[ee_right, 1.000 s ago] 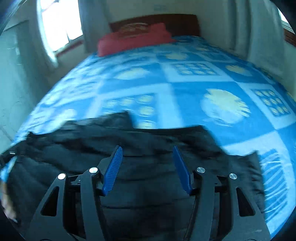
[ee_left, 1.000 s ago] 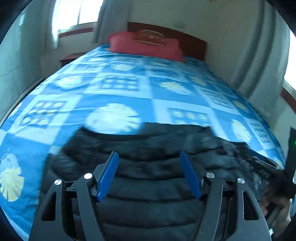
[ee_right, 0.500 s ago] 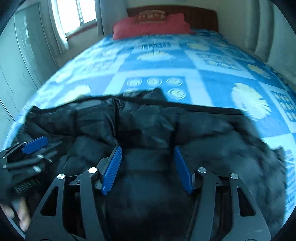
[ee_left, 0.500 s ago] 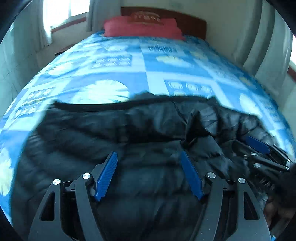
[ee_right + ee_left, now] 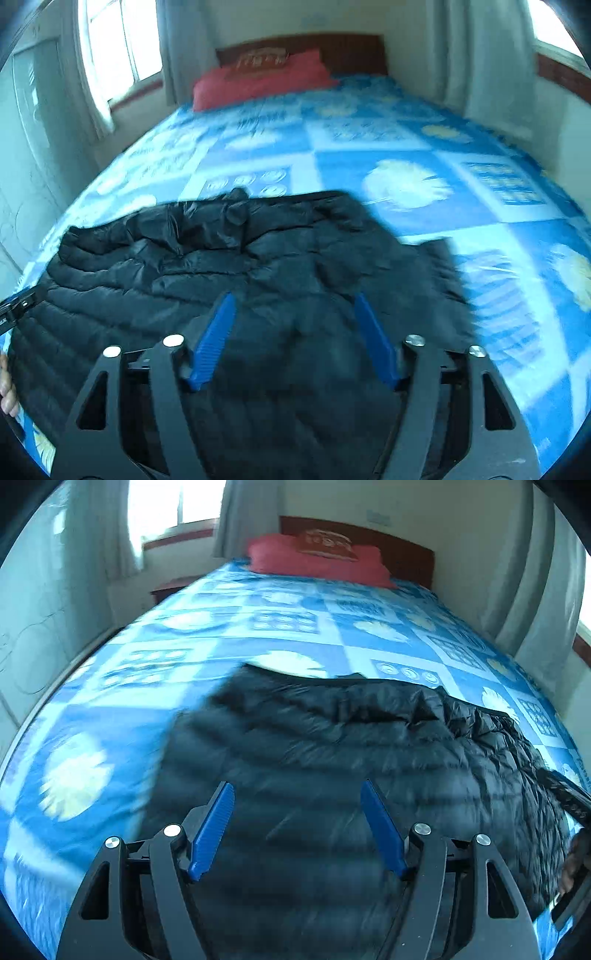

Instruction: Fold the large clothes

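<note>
Black puffer jacket [image 5: 332,746] sprawls low-centre on the blue bed [image 5: 258,627]. Left gripper [image 5: 297,830] and right gripper [image 5: 295,339] both released, jaws just widening, empty. Right view alone shows the flat dark flap [image 5: 439,258] at the jacket's right edge.

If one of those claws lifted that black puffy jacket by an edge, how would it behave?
The black puffy jacket would probably droop and sag: it already lies crumpled on the blue bedspread. Its quilted padding suggests it is light for its bulk. The shiny fabric may slip from a shallow pinch.
</note>
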Demonstrator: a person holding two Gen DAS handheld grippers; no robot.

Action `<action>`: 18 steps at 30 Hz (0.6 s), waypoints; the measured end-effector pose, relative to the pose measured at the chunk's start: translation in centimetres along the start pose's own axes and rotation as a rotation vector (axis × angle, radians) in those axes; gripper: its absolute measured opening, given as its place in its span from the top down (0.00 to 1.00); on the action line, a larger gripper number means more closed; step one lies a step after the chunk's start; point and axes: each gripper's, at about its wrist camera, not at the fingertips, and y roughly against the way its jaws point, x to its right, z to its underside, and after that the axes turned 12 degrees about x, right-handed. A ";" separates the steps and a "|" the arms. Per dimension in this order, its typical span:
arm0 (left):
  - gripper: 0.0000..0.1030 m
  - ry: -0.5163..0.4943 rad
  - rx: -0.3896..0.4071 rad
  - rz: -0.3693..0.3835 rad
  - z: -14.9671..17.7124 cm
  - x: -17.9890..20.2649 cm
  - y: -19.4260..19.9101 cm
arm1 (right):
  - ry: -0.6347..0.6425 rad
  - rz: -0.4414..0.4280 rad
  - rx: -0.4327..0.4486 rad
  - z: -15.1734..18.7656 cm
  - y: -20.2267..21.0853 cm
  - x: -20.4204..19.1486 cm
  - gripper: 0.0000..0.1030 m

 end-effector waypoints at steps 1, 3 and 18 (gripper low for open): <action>0.30 0.018 0.004 -0.027 0.8 -1.3 1.5 | -0.014 0.029 -0.001 0.8 1.5 1.2 0.31; 0.29 0.063 0.008 -0.076 2.2 -3.6 3.6 | -0.044 0.087 -0.016 2.4 3.4 3.4 0.31; 0.21 0.577 -0.135 0.024 11.0 -11.6 5.0 | -0.305 0.091 -0.118 8.9 5.1 8.2 0.25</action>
